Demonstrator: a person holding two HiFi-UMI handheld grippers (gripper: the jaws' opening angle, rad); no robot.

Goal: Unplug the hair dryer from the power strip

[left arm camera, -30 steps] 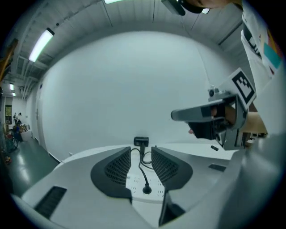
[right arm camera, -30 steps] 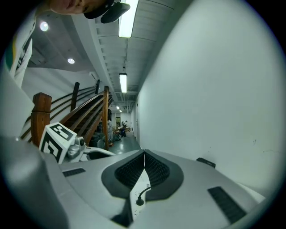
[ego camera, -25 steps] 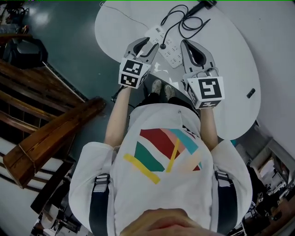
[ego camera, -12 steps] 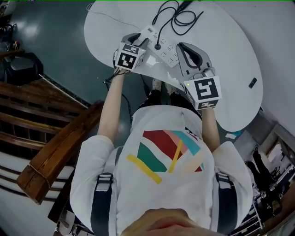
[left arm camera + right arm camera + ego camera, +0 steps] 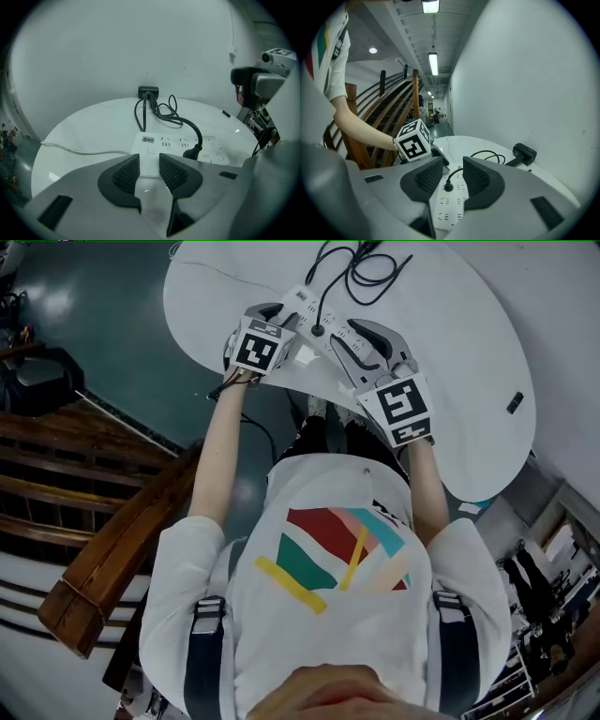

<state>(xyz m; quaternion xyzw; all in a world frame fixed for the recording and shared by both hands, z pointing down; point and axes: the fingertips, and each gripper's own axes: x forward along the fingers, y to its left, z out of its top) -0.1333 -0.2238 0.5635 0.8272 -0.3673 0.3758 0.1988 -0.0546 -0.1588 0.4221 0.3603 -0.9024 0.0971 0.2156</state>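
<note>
A white power strip point(image 5: 323, 326) lies on the round white table point(image 5: 469, 352). A black plug point(image 5: 319, 331) sits in it, and its cord point(image 5: 361, 277) runs to the black hair dryer point(image 5: 148, 91) at the table's far side. My left gripper point(image 5: 284, 315) is at the strip's left end, open, with the strip's end point(image 5: 150, 143) just beyond its pads. My right gripper point(image 5: 340, 336) points along the strip point(image 5: 450, 206). Its jaws have just been opening and stand open. The plug point(image 5: 448, 186) shows in the gap ahead of them, untouched.
A thin white cable point(image 5: 79, 151) trails left from the strip across the table. A small black object point(image 5: 514, 402) lies near the table's right edge. Wooden stair rails point(image 5: 112, 549) stand at the left, and a camera rig point(image 5: 262, 82) stands beyond the table.
Both grippers have come down and forward onto the strip. The left one settled at its left end, and the right one swung in toward the plug.
</note>
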